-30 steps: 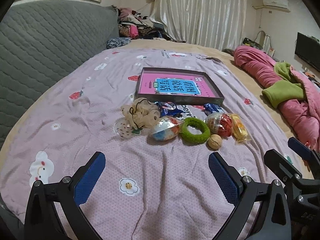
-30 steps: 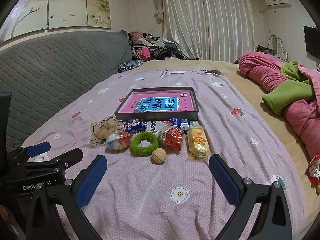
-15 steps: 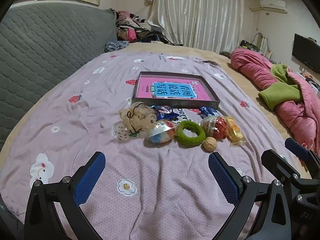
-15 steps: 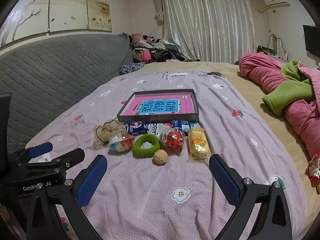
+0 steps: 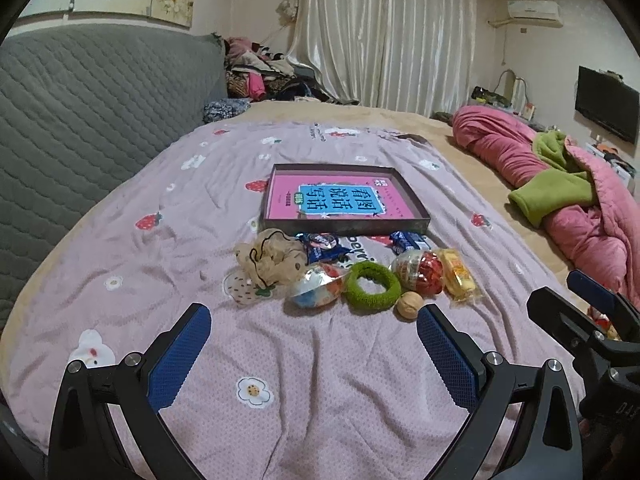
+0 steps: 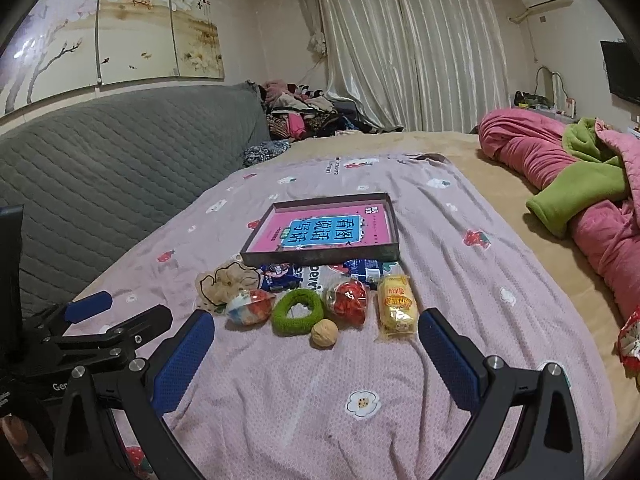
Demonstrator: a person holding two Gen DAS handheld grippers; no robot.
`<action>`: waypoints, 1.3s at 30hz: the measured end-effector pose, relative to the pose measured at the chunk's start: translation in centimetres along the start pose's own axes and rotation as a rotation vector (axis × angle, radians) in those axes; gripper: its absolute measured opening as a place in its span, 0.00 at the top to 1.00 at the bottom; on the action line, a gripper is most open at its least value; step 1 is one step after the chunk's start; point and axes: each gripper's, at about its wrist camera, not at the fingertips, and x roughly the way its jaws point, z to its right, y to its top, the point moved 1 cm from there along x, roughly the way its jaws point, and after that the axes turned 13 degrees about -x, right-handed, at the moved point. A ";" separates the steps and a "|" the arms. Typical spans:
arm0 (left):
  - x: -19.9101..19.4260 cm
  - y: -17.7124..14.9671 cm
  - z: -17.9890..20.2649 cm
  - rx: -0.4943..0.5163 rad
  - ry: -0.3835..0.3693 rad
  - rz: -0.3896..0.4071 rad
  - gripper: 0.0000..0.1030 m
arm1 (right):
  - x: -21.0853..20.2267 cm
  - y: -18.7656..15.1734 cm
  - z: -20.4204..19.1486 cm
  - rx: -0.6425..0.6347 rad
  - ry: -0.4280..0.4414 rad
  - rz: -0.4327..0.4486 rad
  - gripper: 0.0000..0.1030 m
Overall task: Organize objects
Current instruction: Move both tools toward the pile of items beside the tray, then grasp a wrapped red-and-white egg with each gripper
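My right gripper (image 6: pixel 316 350) and left gripper (image 5: pixel 314 336) both hang spread and empty, short of the clutter. The walnut (image 6: pixel 324 333) sits nearest, probably touching the green ring (image 6: pixel 297 312); I'd descend straight, then carry it to the tray (image 6: pixel 320 257).

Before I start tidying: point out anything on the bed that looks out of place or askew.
Nothing looks spilled or damaged. The small items lie loose in front of the shallow dark box instead of in it: green fuzzy ring, brown walnut, yellow wrapped snack. Two blue wrapped packets sit against its front wall.
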 end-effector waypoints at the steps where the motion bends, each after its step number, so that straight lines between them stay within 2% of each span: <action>1: 0.0 0.1 0.0 -0.003 -0.003 -0.002 0.00 | 0.0 0.1 0.0 -0.005 0.002 -0.003 0.00; 8: 0.7 -0.2 0.2 0.013 -0.001 -0.012 0.00 | 1.0 -0.3 0.4 0.007 0.025 -0.046 0.00; 14: 1.7 0.5 -0.1 0.016 0.015 -0.014 0.00 | 1.8 0.3 0.7 -0.028 -0.017 -0.074 0.00; 20: 2.7 2.8 -0.2 0.025 0.027 -0.002 0.00 | 3.2 2.5 1.1 -0.060 -0.022 -0.096 0.00; 29: 4.9 7.1 0.2 0.013 -0.008 -0.029 0.00 | 6.0 6.1 1.2 -0.140 -0.051 -0.116 0.00; 34: 6.0 10.6 0.6 0.008 -0.043 -0.028 0.00 | 7.6 7.3 1.7 -0.175 -0.065 -0.133 0.00; 39: 7.5 11.8 1.3 0.025 -0.045 -0.035 0.00 | 9.5 7.7 2.2 -0.196 -0.068 -0.164 0.00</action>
